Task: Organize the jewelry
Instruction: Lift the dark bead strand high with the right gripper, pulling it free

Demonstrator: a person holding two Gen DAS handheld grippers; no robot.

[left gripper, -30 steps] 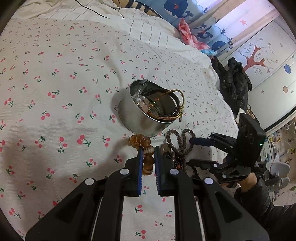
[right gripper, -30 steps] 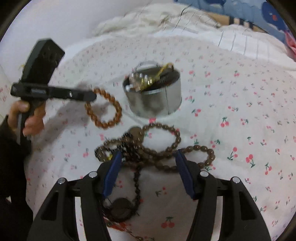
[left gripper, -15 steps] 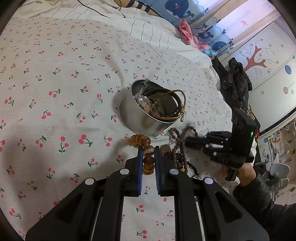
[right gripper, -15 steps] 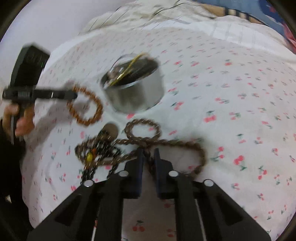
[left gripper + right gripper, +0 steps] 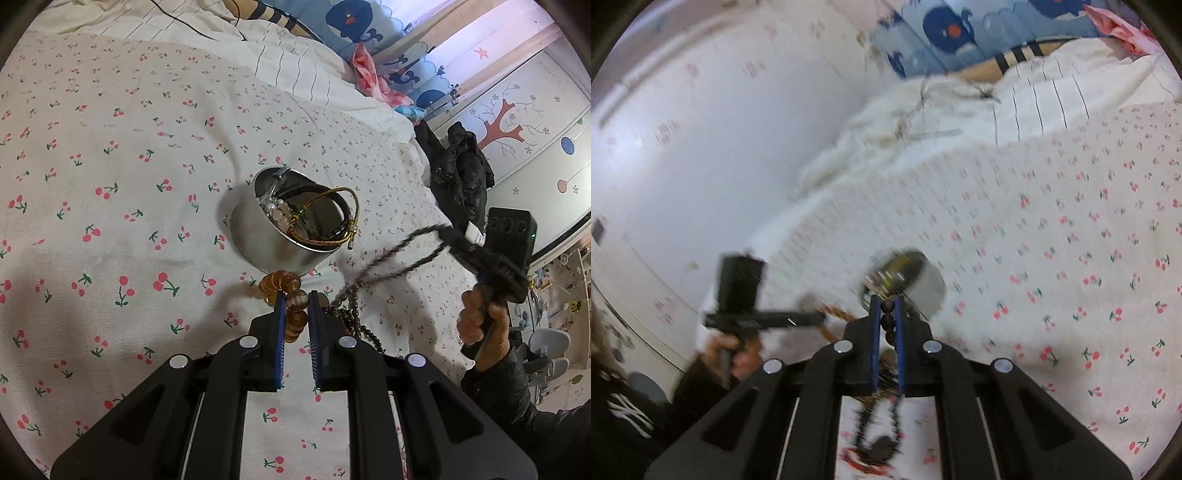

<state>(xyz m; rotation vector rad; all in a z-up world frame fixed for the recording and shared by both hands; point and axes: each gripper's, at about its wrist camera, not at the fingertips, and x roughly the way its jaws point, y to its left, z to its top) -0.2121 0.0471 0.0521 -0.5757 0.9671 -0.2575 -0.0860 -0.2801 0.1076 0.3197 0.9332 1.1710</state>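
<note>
Dangling low from the clenched right gripper (image 5: 885, 325), the brown necklace (image 5: 384, 269) could snag the tin (image 5: 280, 236) at centre frame; left gripper (image 5: 295, 314) grips the amber bracelet (image 5: 291, 299).

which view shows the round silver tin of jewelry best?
Left wrist view: the round silver tin is sharp, its open top showing pearls and cords inside. Right wrist view shows it blurred, partly behind the gripper fingers.

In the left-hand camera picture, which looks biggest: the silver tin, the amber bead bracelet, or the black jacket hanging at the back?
1. Silver tin, largest.
2. Black jacket; it looks slightly smaller, but it hangs much farther off, so is likely bigger in reality.
3. Amber bead bracelet, smallest, though nearest and partly hidden by the left tool.
</note>
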